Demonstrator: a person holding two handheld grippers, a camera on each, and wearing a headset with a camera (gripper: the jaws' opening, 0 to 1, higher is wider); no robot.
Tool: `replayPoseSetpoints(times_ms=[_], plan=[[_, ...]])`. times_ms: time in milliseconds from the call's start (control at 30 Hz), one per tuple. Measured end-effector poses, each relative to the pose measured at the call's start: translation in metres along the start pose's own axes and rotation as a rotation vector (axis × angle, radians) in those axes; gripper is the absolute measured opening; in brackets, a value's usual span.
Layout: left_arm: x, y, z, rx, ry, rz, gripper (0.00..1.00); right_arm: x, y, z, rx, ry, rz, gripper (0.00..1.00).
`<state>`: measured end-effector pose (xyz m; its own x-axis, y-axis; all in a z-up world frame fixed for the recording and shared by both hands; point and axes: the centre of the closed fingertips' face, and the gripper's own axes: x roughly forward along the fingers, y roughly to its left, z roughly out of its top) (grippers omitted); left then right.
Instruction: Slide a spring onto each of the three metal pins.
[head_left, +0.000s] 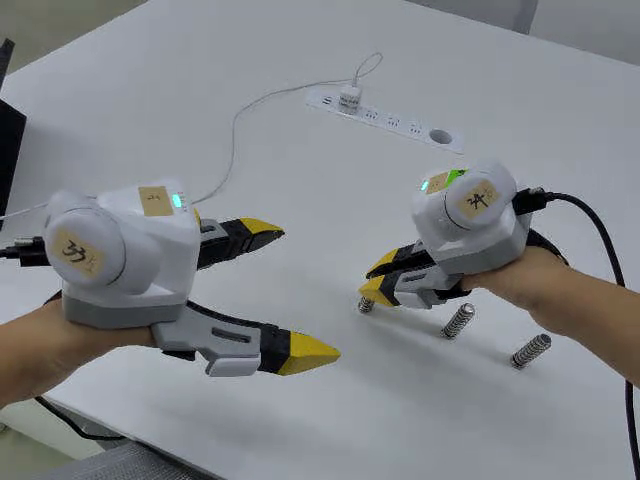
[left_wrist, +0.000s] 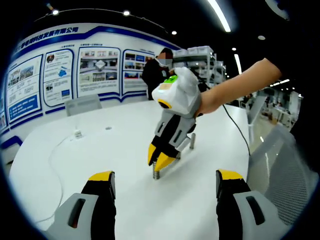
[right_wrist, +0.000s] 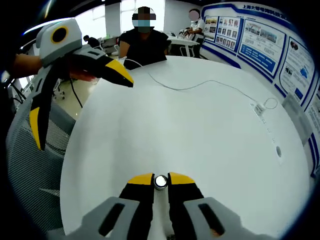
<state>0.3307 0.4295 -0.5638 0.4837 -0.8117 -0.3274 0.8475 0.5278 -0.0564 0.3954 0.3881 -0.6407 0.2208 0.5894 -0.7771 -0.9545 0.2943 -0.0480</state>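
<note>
My right gripper (head_left: 376, 284) is shut on a small coiled spring (head_left: 366, 304) that stands upright with its lower end on the white table (head_left: 300, 160). Its round silver end (right_wrist: 160, 182) shows between the yellow fingertips (right_wrist: 141, 179). Seen from the left gripper view, the same spring (left_wrist: 156, 172) pokes out below the right gripper (left_wrist: 160, 158). Two more springs (head_left: 458, 320) (head_left: 530, 350) stand tilted to the right of it; whether pins are inside them I cannot tell. My left gripper (head_left: 290, 292) hovers open to the left, nothing between its jaws.
A white power strip (head_left: 385, 115) with a plug and a thin white cable (head_left: 235, 130) lies at the far side. A black cable (head_left: 600, 230) trails from the right gripper. A person (right_wrist: 143, 42) sits beyond the table. A mesh chair (left_wrist: 287, 175) stands at the table's edge.
</note>
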Motion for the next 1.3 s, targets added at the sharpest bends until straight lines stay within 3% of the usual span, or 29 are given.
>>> replayPoseSetpoints(times_ms=[833,1300], plan=[[-0.001,-0.004,-0.003,0.002,0.013,-0.007,0.84,0.0,-0.004,-0.004,-0.005,0.023,-0.03,0.13],[0.0,-0.009,0.004,0.011,0.017,-0.012,0.85,-0.027,-0.007,0.006,0.07,-0.095,-0.053,0.22]])
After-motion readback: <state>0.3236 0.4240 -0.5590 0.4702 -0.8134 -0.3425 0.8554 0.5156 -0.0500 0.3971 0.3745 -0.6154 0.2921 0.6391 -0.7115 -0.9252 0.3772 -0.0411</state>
